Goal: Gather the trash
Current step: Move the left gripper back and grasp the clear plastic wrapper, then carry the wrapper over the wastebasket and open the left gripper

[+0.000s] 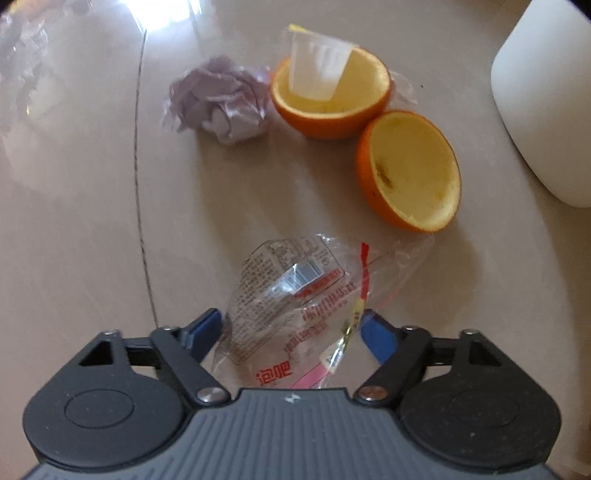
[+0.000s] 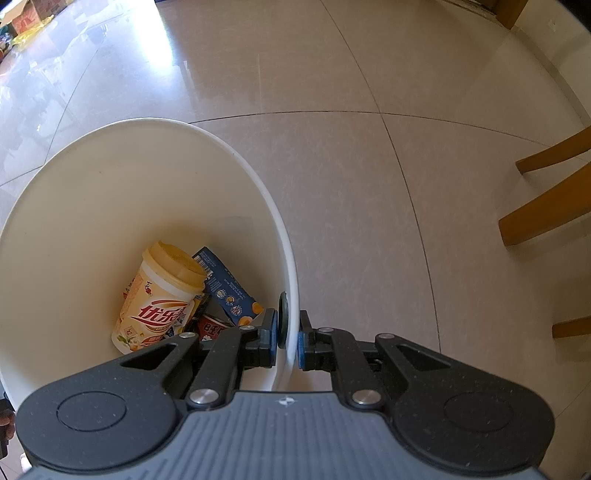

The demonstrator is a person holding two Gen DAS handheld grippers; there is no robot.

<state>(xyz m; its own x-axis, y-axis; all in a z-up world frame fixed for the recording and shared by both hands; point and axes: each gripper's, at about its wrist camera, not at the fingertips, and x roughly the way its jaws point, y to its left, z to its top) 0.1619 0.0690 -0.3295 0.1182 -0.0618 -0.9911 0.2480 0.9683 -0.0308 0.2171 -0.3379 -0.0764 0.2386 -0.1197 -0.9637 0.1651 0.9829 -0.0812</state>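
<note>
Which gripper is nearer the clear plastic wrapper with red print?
Left. The left gripper straddles the clear plastic wrapper; the right gripper clamps the white bin's rim.

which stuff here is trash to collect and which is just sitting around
Part of the job:
- clear wrapper between the left gripper fingers
- crumpled paper
- two orange peel halves
- white bin, held by the right gripper

Just lying about:
- wooden chair legs
- boxes far off
</note>
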